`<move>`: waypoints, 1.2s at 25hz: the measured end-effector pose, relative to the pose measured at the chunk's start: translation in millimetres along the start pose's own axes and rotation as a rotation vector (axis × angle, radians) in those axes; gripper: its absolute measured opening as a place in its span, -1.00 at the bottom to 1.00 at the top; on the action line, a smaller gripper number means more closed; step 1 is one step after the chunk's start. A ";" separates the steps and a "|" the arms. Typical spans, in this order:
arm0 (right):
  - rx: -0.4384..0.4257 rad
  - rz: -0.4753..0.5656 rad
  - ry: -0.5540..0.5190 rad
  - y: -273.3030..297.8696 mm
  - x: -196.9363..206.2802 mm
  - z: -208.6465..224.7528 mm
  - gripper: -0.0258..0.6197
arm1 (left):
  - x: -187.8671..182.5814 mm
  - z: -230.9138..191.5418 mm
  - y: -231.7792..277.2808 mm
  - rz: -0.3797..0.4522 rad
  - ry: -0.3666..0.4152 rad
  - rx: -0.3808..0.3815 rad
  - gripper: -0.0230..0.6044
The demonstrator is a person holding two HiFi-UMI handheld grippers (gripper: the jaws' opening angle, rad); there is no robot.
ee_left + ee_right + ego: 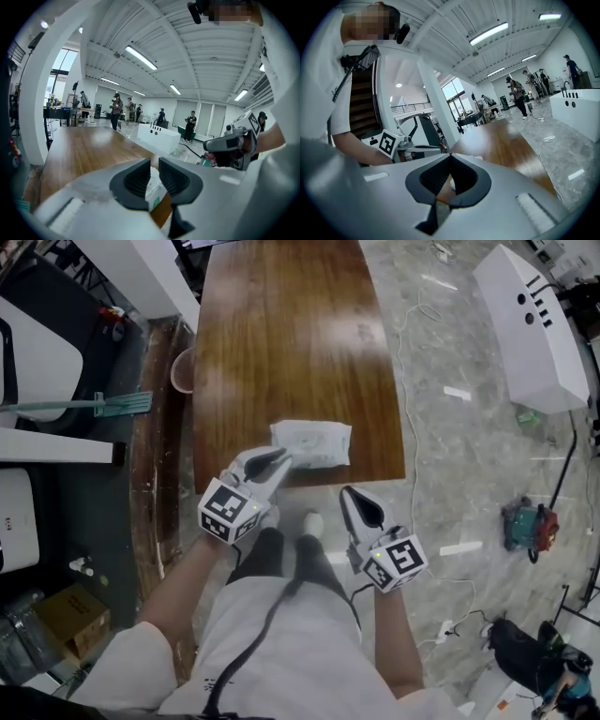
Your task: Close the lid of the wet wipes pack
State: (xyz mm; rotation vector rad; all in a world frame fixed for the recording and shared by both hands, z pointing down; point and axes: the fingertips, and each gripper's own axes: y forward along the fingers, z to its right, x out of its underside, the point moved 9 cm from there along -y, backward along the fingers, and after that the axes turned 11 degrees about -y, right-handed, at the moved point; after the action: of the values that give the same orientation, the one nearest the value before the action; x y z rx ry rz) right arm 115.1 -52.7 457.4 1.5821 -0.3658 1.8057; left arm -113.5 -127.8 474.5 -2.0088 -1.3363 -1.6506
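The left gripper (pixel 154 163) has its jaws a narrow gap apart, pressing on nothing. The wet wipes pack (pixel 312 443) shows through that gap just beyond the tips, so this gripper seems lined up to work on the pack's near left corner. The right gripper (pixel 450 155) has its jaws together and empty, held off the worktop's (pixel 281 334) near edge, probably to leave room. The pack lies flat near that edge; its lid is too small to judge.
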 end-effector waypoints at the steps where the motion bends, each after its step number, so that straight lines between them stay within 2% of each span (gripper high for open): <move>1: -0.002 -0.004 0.003 2.1 1.0 2.1 -0.90 | 0.2 -4.4 4.1 -0.005 -0.001 -0.003 -0.70; 13: -0.027 -0.060 -0.013 42.6 19.2 33.6 -0.89 | -0.2 -38.6 55.6 -0.062 0.078 -0.031 -0.46; 17: -0.033 -0.063 -0.005 56.2 21.5 41.5 -0.89 | 9.3 -51.7 64.5 -0.105 0.110 -0.035 -0.31; 25: -0.027 -0.084 0.013 67.8 29.3 62.8 -0.89 | 19.7 -65.5 87.0 -0.214 0.240 0.006 -0.03; 30: -0.035 -0.090 0.026 74.4 34.3 69.1 -0.89 | 20.4 -66.6 97.6 -0.248 0.270 0.046 -0.02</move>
State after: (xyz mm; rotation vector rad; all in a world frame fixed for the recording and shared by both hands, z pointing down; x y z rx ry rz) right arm 117.7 -138.3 521.8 1.5255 -0.3084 1.7408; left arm -86.3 -216.5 550.6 -1.5760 -1.5503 -1.8953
